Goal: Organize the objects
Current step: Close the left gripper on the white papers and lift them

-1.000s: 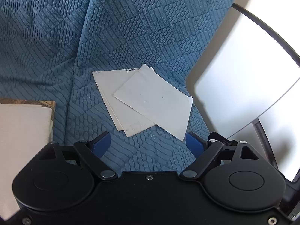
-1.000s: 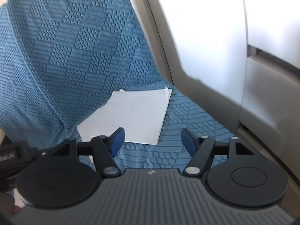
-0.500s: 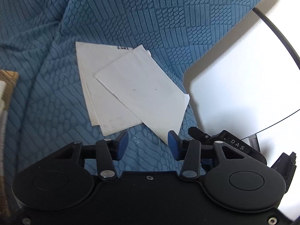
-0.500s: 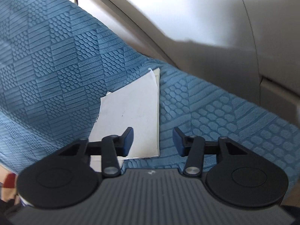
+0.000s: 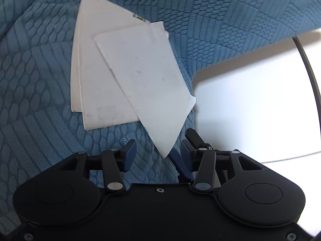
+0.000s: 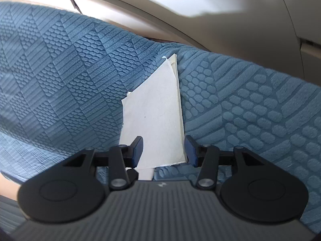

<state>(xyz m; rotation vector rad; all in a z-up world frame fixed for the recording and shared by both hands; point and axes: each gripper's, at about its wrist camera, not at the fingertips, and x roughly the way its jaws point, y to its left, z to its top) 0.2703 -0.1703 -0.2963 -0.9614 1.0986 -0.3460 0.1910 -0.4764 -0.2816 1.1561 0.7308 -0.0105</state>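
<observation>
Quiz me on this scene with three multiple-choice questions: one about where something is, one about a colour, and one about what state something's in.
1. Where do the paper sheets lie?
A) on a patterned fabric cover
B) in a drawer
C) on a wooden floor

2. What colour is that cover?
A) red
B) blue
C) green

3. How are the sheets arranged?
A) rolled up
B) squared in a neat pile
C) overlapping, fanned askew

Answers:
1 A: embossed fabric shows all round the sheets.
2 B: the cover is blue in both wrist views.
3 C: the sheets' edges and corners stick out at different angles.
</observation>
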